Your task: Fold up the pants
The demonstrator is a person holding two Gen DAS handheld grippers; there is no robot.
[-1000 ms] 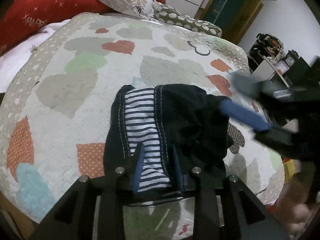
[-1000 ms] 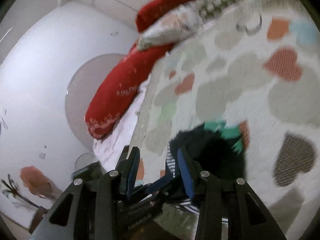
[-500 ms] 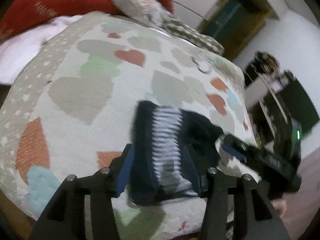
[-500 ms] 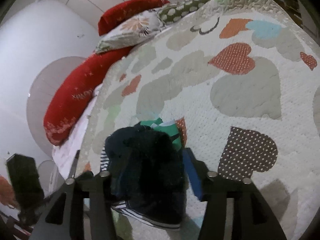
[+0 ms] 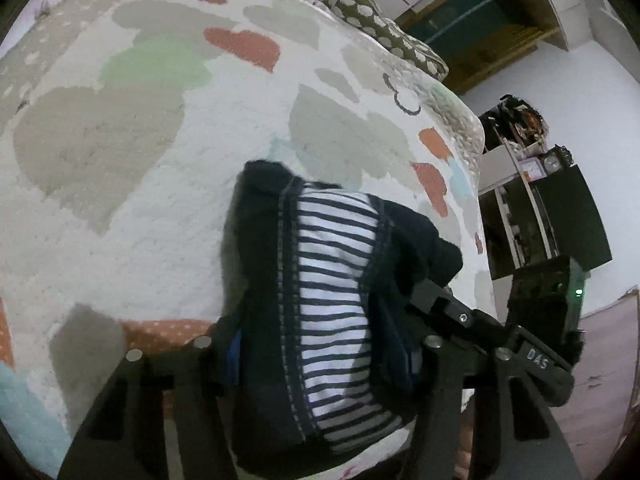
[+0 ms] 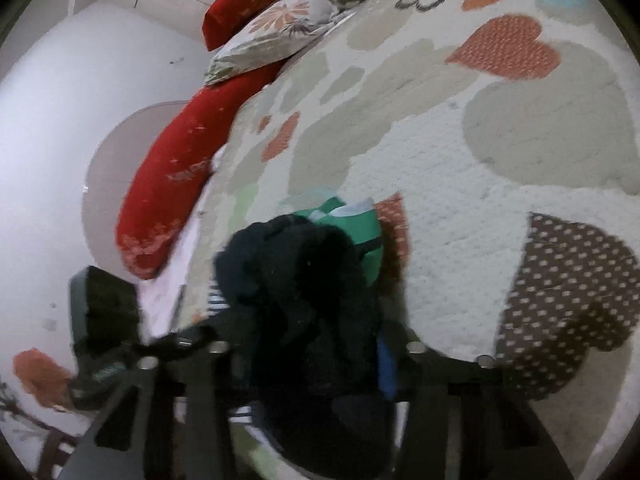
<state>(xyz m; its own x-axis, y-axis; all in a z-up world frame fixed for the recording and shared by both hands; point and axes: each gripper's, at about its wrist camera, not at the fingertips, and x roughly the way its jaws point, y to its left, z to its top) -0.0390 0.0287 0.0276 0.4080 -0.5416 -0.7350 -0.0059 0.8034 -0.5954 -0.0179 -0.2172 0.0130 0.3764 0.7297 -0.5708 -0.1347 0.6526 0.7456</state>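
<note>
The pants are a small folded bundle, dark navy with a white-and-navy striped panel, lying on the heart-patterned bedspread. My left gripper straddles the near end of the bundle. Its jaws are opening, and the cloth fills the gap and hides most of both pads. In the right wrist view the same pants sit between the fingers of my right gripper. Its jaws are closing, and the blue pad lies against the fabric. The right gripper's arm reaches into the bundle from the right.
A green garment peeks out behind the pants. A red bolster and a floral pillow lie at the head of the bed. The bed's edge drops off to the right, beside a cluttered shelf.
Both grippers have come down onto the bundle. The left jaws let go of the striped panel and widened around the whole bundle. The right jaws widened, then narrowed onto the dark cloth.
</note>
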